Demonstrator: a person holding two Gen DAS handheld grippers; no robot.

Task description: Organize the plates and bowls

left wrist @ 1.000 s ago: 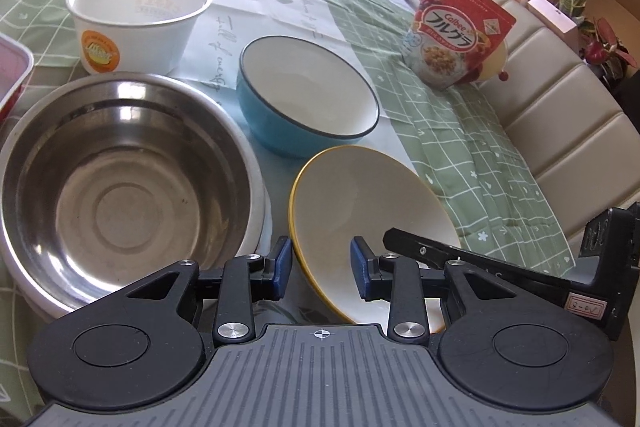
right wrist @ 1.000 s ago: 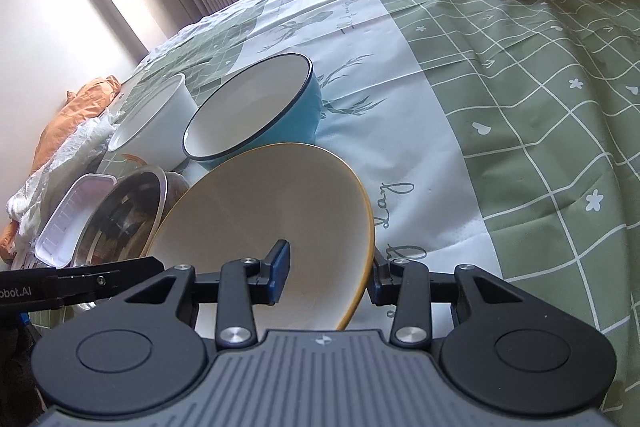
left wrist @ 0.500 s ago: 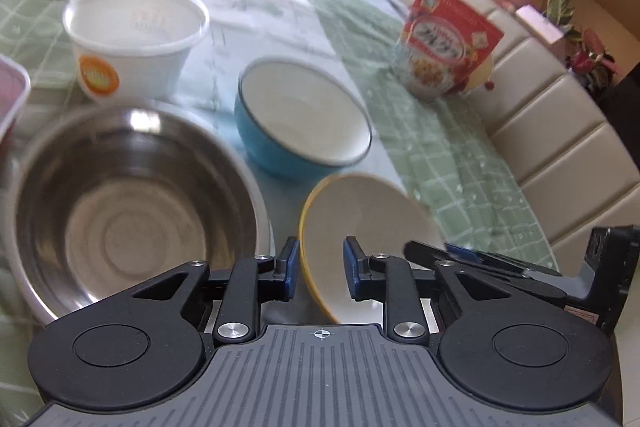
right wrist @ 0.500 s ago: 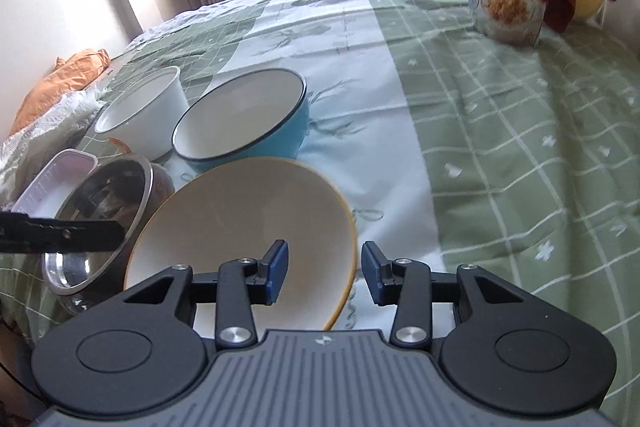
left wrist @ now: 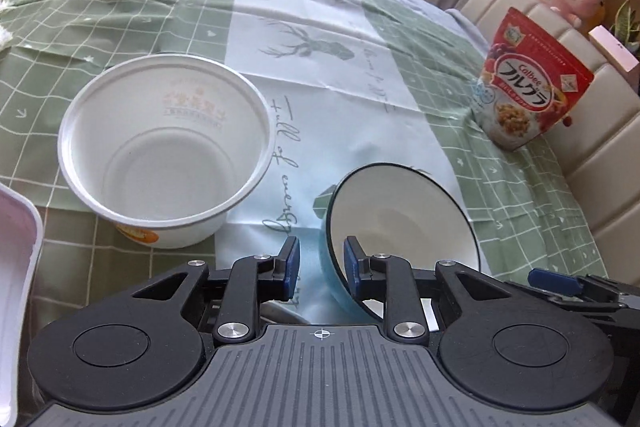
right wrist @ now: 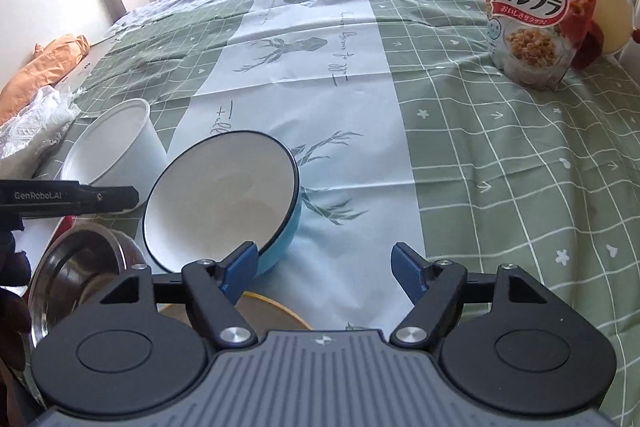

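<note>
The blue bowl [left wrist: 400, 227] with a white inside is tipped up on its side. My left gripper [left wrist: 321, 259] is shut on its near rim, one pad inside and one outside. In the right wrist view the same bowl [right wrist: 224, 195] leans towards the camera. The left gripper's finger [right wrist: 80, 197] reaches its left rim. My right gripper [right wrist: 324, 267] is opening wide, with nothing between its pads. The yellow-rimmed plate [right wrist: 280, 307] lies low beneath it, mostly hidden. Beside the plate sits the steel bowl [right wrist: 80, 259].
A white paper bowl [left wrist: 160, 167] stands left of the blue bowl. A red cereal bag [left wrist: 524, 95] stands at the far right by cream cushions. A pale tray edge [left wrist: 16, 267] shows at the left. The green checked cloth [right wrist: 500, 187] covers the table.
The right gripper let go of the yellow plate, spread its jaws and rose. The left gripper moved forward from the plate to the blue bowl, which has tipped up from lying flat.
</note>
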